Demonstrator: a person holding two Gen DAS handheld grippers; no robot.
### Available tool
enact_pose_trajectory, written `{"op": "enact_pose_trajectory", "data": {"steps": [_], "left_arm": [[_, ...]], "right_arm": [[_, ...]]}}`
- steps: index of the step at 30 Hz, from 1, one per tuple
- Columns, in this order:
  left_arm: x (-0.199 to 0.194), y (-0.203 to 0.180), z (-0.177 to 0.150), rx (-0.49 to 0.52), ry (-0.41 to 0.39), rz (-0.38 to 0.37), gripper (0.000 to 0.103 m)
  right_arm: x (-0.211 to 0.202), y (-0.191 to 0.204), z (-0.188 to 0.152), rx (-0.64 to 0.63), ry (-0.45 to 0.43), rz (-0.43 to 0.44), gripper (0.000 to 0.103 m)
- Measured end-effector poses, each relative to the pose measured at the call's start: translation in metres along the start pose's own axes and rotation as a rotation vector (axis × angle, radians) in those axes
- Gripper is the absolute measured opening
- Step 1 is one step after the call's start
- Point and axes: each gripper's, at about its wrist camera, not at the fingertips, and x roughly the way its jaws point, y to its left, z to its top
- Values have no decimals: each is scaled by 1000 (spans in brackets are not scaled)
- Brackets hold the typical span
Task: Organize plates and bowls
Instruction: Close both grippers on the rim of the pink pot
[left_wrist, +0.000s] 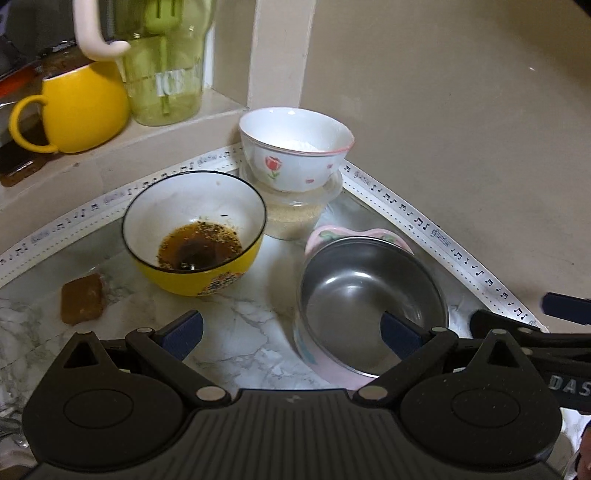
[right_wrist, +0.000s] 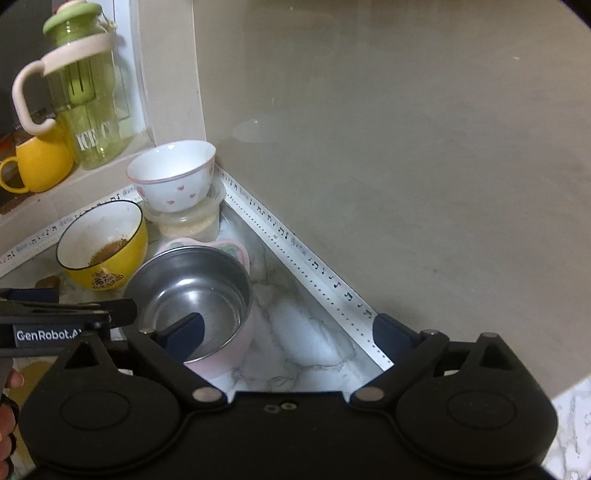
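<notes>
On the counter (left_wrist: 236, 325), four bowls (left_wrist: 369, 295).

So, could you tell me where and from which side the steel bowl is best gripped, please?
Probably by the near rim of the steel bowl, coming from above and the front. It sits nested in a pink bowl, so its outer wall is mostly covered and only the thin rim stands free. The right gripper is open, with one finger already over the bowl's inside.

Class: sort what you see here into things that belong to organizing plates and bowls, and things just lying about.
Belongs:
yellow bowl
rose-patterned bowl
steel bowl
pink dish

Lying about:
yellow mug
green bottle
brown block
plastic container
</notes>
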Motion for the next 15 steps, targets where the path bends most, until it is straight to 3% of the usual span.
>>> {"op": "enact_pose_trajectory", "data": {"steps": [5,9,15], "left_arm": [[16,-1,3,-5,39,14,102],[21,0,4,1,36,14,102],[35,2,4,-37,84,-9,82]], "right_arm": [[18,-2,5,30,47,31,79],[30,-6,7,62,76,46,75],[49,-3,10,83,113,42,63]]}}
